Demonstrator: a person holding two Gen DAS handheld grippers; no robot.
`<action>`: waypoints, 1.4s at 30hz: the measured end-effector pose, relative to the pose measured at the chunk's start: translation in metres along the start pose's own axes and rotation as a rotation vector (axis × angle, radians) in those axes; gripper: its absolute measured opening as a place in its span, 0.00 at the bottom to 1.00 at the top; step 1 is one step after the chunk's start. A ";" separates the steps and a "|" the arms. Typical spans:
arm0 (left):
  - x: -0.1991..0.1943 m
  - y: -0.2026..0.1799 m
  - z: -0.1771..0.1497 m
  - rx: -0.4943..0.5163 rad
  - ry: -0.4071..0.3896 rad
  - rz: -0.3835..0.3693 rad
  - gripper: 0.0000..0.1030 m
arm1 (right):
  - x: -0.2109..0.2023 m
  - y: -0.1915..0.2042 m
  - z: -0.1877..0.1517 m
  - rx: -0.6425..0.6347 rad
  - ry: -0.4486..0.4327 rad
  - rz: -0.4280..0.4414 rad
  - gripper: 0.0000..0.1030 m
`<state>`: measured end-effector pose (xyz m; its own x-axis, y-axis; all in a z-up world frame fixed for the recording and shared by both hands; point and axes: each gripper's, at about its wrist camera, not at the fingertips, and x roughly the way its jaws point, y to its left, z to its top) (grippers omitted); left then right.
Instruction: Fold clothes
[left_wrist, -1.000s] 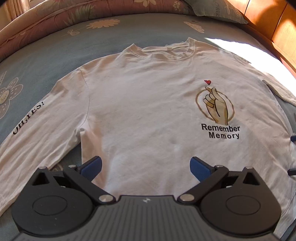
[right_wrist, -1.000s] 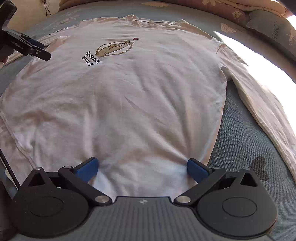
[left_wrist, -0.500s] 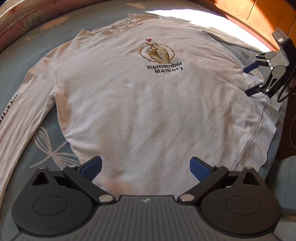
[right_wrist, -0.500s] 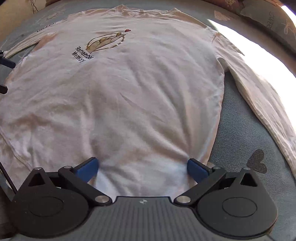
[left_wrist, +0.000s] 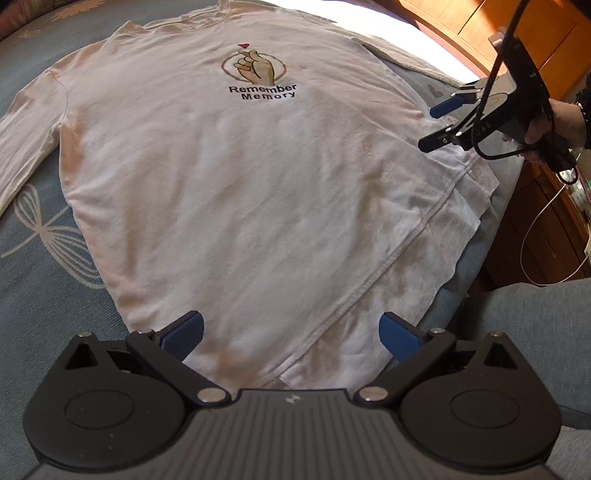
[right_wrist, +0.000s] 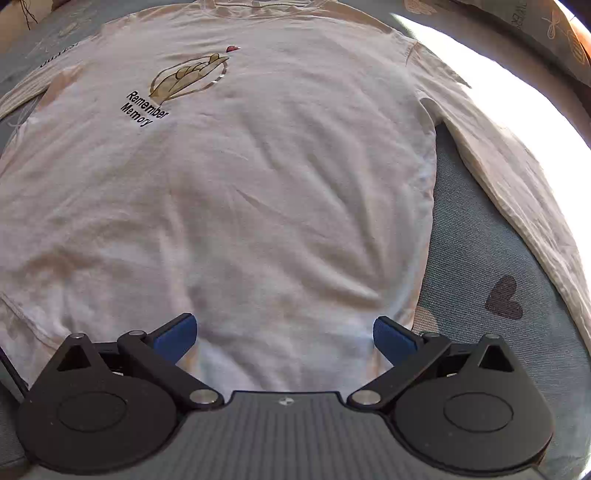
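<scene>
The white long-sleeved shirt is lying spread out, print side up, on the blue bed, and no fold is showing in it yet: the body is lying flat, one sleeve is stretching away toward the bed's left side in the left wrist view, and the other sleeve is running out toward the sunlit right side in the right wrist view. By my judgement the task is only beginning; the flattening looks done, while the sleeves and body are all waiting to be folded.

The hem is sitting at the near edge of the bed, and its right-hand corner is appearing to hang slightly over that edge, with a second layer of fabric peeking out beneath it.

The left hand-held gripper is hovering just above the near hem, toward the shirt's lower left corner, with its blue pads standing wide apart and clamping nothing. The right hand-held gripper is likewise hovering over the hem area near the shirt's right side seam, its fingers spread apart and empty; seen from the left wrist view, this right hand-held gripper is being held by a hand just above the shirt's edge, though whether it is touching the cloth I cannot tell.
</scene>
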<state>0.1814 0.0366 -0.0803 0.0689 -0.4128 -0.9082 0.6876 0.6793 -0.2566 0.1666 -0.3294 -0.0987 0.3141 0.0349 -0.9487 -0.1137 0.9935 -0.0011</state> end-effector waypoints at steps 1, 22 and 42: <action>0.002 0.001 -0.008 -0.007 0.003 0.012 0.97 | -0.004 0.005 0.003 -0.013 -0.021 0.008 1.00; 0.008 -0.024 0.040 0.024 -0.002 0.158 0.98 | -0.029 0.010 -0.080 -0.258 0.036 0.117 1.00; 0.044 -0.077 0.098 0.124 -0.004 0.174 0.98 | -0.031 -0.006 -0.052 -0.277 -0.187 0.141 1.00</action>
<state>0.2025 -0.0934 -0.0681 0.1975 -0.2983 -0.9338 0.7485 0.6610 -0.0528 0.1082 -0.3422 -0.0857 0.4409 0.2139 -0.8717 -0.4111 0.9115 0.0158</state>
